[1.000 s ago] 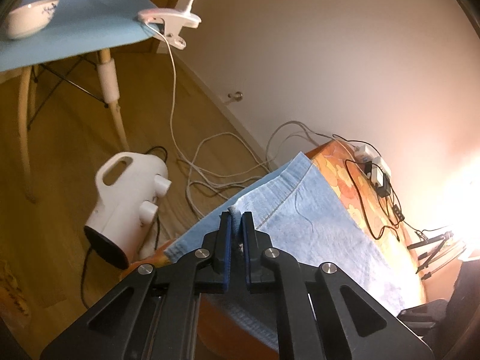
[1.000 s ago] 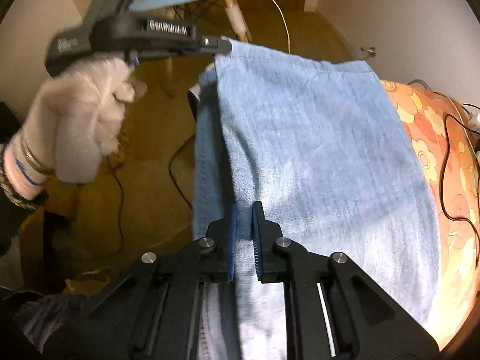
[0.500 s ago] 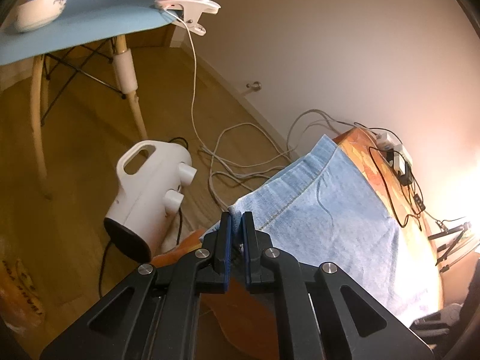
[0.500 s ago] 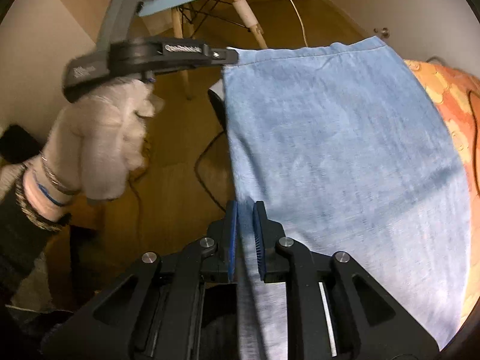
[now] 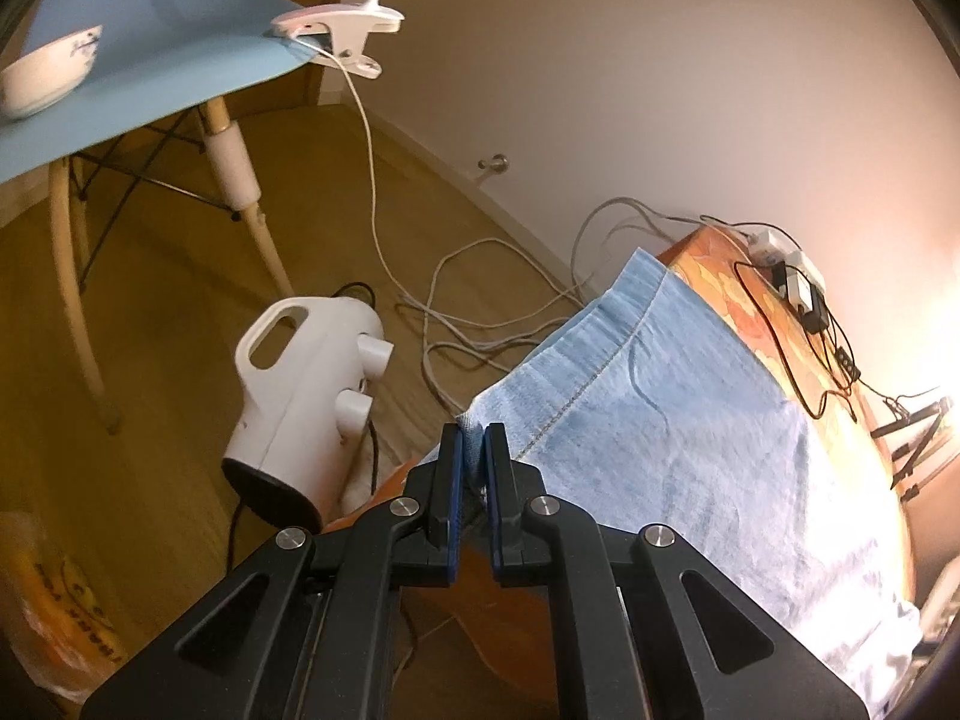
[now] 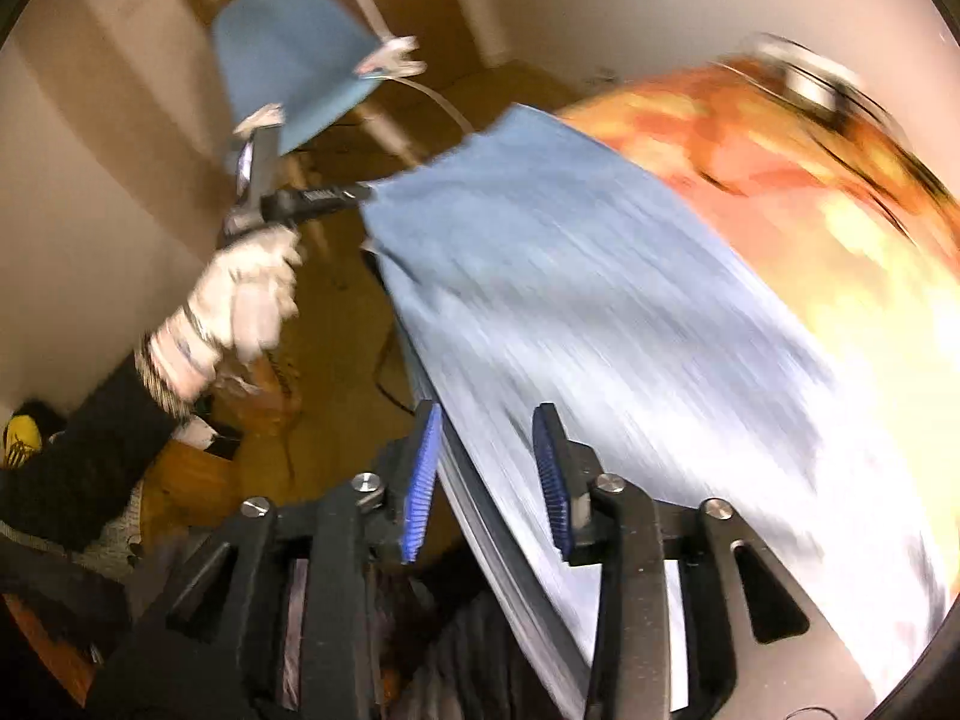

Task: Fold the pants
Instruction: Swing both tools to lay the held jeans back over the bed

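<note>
Light-blue denim pants (image 5: 660, 420) folded flat on orange floral tabletop (image 5: 762, 312) — my left gripper (image 5: 472, 450) clamps their near corner, my right gripper (image 6: 486, 468) just opened, edge loose between jaws — squaring-up left.

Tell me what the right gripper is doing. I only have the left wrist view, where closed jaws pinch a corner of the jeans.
Observer: The right gripper has just been opening. Its jaws stand apart, with the edge of the jeans running between them, apparently unpressed, though the picture is blurred.
Operator: What is carrying my gripper?
Observer: A hand in a white glove grasps the handle of the left gripper, whose tip clamps the jeans' far corner.
Operator: How do the jeans lie overall?
Observer: They are spread across the orange floral table, with one edge reaching back to the right gripper.
</note>
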Tool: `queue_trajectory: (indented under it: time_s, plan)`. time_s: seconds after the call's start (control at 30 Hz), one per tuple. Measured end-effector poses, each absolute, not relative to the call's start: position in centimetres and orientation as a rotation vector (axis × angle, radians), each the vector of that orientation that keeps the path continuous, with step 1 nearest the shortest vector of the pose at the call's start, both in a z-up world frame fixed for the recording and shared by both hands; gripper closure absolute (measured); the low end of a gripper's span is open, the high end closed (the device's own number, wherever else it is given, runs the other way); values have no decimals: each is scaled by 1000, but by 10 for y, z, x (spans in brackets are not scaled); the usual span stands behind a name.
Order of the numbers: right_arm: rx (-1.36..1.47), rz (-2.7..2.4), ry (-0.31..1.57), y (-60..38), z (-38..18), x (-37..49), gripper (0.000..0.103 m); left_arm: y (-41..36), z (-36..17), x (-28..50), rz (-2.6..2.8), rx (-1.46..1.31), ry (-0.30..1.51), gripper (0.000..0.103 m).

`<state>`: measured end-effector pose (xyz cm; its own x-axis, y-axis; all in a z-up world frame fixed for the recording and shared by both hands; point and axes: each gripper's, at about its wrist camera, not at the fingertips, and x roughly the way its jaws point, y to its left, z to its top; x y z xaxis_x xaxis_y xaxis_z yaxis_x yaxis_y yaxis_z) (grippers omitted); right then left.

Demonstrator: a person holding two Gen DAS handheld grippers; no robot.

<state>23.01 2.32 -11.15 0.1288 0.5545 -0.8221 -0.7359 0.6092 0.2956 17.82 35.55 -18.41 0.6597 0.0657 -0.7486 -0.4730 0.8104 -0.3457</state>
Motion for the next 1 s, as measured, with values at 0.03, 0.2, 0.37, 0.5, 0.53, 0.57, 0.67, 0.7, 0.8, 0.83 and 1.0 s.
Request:
queue_trajectory:
  time_s: [0.03,0.2,0.37,0.5,0.53,0.57,0.67,0.7,0.8,0.83,1.0]
  plan:
    - [-207,920,1103,7,-114,223,66,355,-184,179,321,-555,801,97]
    - [-385,802,1139,-45,-146,172,66,354,-184,182,321,-545,808,97]
    - [-565,679,1108,-49,-172,148,66,354,-184,183,326,-551,809,97]
    - [-620,652,1069,-44,-175,146,91,357,-185,185,333,-579,808,97]
    - [-626,639,1075,-45,-176,147,96,358,-185,185,335,-587,806,97]
    - [-617,635,1067,-47,-172,147,97,358,-184,185,336,-596,804,97]
    - [-604,651,1045,-44,-155,138,99,356,-176,185,338,-579,791,97]
    - [-599,671,1035,-42,-149,134,99,355,-173,183,339,-567,782,97]
    - [-587,694,1038,-42,-145,123,99,352,-171,179,350,-546,777,97]
    - [-585,701,1051,-41,-149,122,100,352,-173,178,354,-543,779,97]
    - [-624,662,1065,-35,-172,124,100,354,-180,171,377,-556,785,97]
